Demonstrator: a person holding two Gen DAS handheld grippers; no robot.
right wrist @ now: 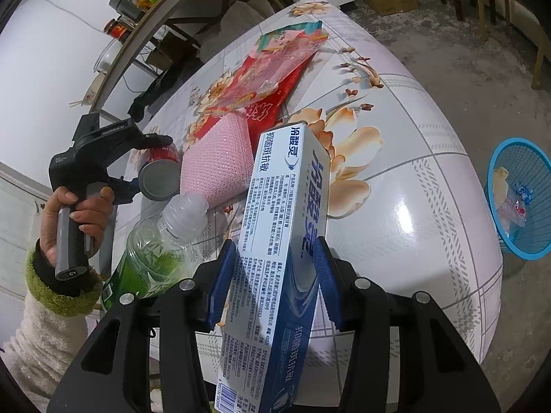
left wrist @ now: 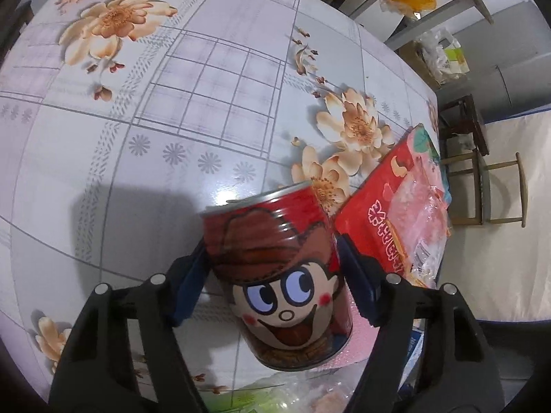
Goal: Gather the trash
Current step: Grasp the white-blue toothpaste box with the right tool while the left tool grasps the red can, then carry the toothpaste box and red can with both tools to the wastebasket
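Right wrist view alone shows the person's hand point(right wrist: 74, 220) on the left gripper's handle and a blue basket point(right wrist: 523, 203) on the floor holding wrappers. Left gripper point(left wrist: 272, 268), tilted steeply down, straddles a red can point(left wrist: 279, 275); pad contact unclear. Right gripper point(right wrist: 272, 282) pinches a toothpaste box point(right wrist: 282, 241) above the table point(right wrist: 413, 206).

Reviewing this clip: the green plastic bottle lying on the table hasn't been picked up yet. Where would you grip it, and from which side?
Grip the green bottle across its ribbed body, below the neck, coming from above. It lies on its side with the capped end pointing at the pink mesh pad, so the round body gives two opposite walls for the fingers. The narrow, tapered neck would likely slip.
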